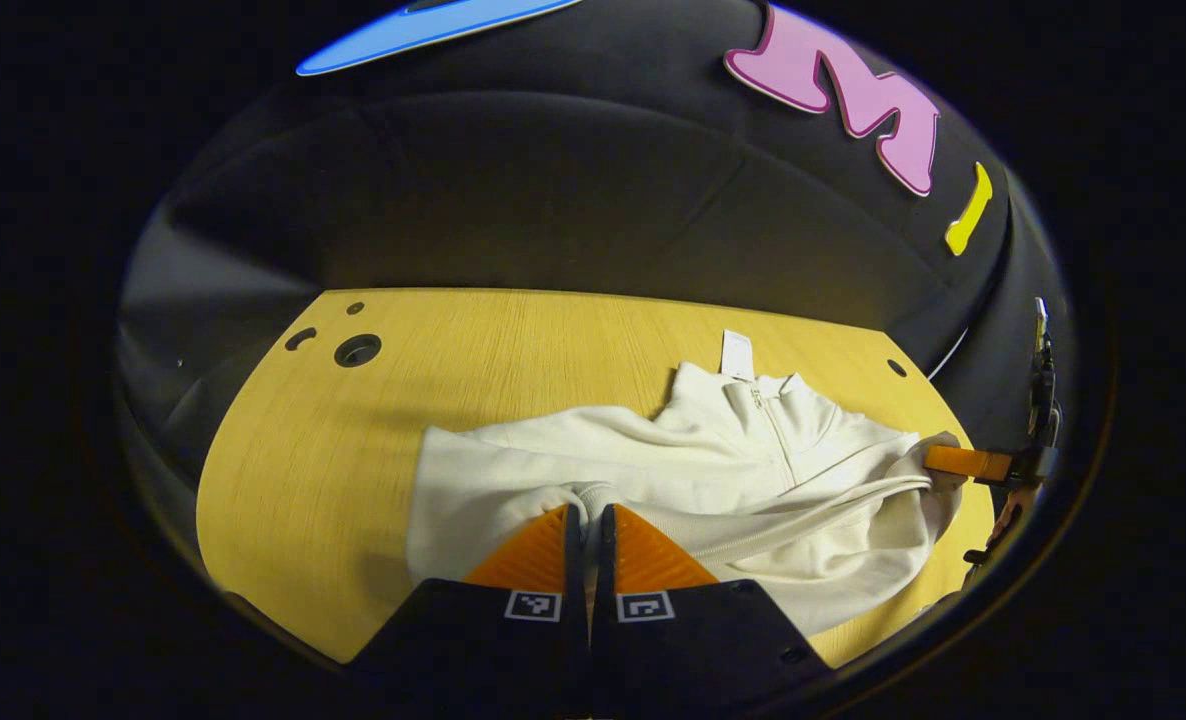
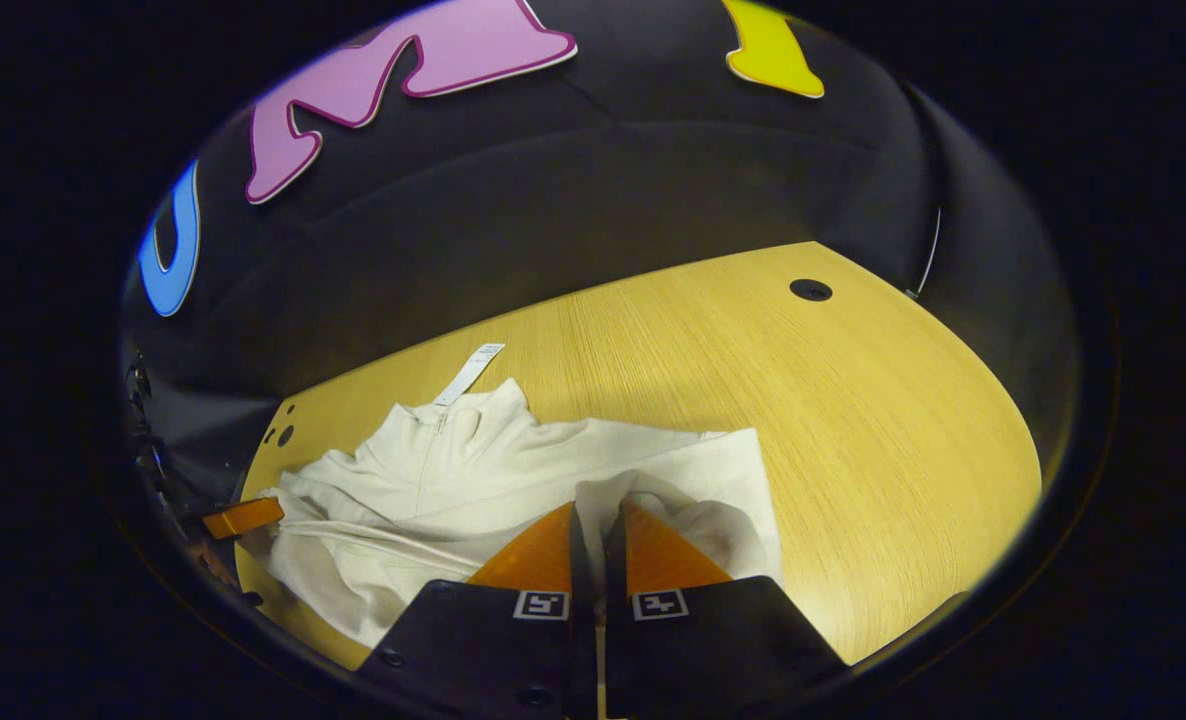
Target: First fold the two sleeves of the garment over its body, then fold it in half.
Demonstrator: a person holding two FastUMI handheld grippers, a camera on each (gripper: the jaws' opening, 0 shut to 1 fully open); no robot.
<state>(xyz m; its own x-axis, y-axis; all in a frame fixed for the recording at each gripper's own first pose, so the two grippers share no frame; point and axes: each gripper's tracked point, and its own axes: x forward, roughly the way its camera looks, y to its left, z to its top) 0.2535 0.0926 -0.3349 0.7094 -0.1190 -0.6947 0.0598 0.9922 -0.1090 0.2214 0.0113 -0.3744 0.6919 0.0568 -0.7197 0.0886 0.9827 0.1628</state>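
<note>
While the cream garment [image 1: 713, 470] lies bunched on the wooden worktop [image 1: 373, 440], collar and tag at the far side, the left tool [image 1: 589, 512] is clenched on a cuff at the garment's near edge. The right tool [image 2: 593, 510] pinches another fold of the same cloth, its fingers pressed nearly together

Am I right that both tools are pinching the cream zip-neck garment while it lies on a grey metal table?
Not quite: the table is light wood, not grey metal, as the right gripper view shows. The rest holds: the left tool and right tool each pinch the cream garment lying on it.
</note>
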